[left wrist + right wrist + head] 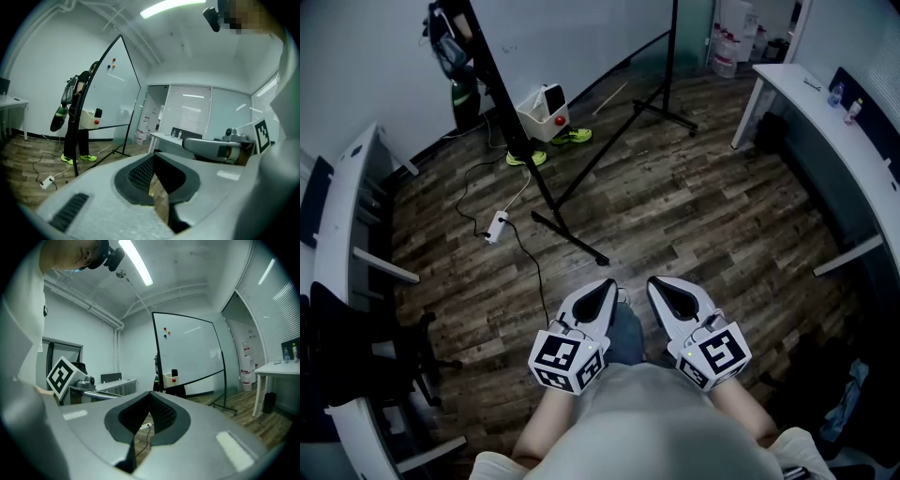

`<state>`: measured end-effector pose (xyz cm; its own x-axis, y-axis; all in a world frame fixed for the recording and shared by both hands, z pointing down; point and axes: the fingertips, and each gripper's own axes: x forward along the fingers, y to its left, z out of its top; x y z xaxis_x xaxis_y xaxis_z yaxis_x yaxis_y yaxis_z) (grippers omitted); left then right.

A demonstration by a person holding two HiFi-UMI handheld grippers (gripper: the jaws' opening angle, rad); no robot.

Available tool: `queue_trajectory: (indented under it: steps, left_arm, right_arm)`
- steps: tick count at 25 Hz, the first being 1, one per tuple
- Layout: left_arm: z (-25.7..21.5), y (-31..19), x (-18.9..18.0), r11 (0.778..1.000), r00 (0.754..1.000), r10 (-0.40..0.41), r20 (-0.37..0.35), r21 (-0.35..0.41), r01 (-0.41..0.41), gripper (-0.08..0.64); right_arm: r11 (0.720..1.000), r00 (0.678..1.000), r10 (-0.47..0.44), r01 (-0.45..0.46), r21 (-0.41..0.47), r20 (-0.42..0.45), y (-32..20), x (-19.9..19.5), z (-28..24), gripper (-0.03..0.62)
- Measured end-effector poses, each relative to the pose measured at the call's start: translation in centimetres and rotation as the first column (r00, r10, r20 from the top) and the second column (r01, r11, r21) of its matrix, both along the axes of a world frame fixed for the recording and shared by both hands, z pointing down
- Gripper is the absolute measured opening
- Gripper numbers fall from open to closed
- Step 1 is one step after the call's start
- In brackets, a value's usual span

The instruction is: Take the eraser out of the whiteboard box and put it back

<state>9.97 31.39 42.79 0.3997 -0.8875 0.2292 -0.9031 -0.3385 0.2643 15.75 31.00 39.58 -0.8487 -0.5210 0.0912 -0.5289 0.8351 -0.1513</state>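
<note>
Head view: my left hand-held gripper (603, 289) and right hand-held gripper (662, 287) sit at my waist, both pinched closed and empty. The whiteboard box (542, 112) is well apart from me across the floor (675, 206).

Left gripper view: the dark block standing in the box looks like the eraser (97, 113).

Right gripper view: the box hangs at the whiteboard (187, 352). I should walk close and open the jaws before reaching in.

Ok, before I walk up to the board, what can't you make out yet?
- Inside of the whiteboard box: too small and far in every view; eraser not identifiable.
- Whiteboard top: cut off by the head view's upper edge.
- Floor directly below the left gripper and right gripper: hidden by them and the person's torso, head view.
</note>
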Motion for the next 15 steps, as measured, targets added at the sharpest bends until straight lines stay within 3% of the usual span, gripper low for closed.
queue_trajectory:
  steps: [15]
  left_arm:
    - [-0.4, -7.9, -1.1, 1.0, 1.0, 0.026, 0.001, 0.005, -0.026, 0.005]
  right_arm:
    - [0.999, 0.999, 0.042, -0.042, -0.003, -0.006, -7.5, -0.9, -0.4, 0.002]
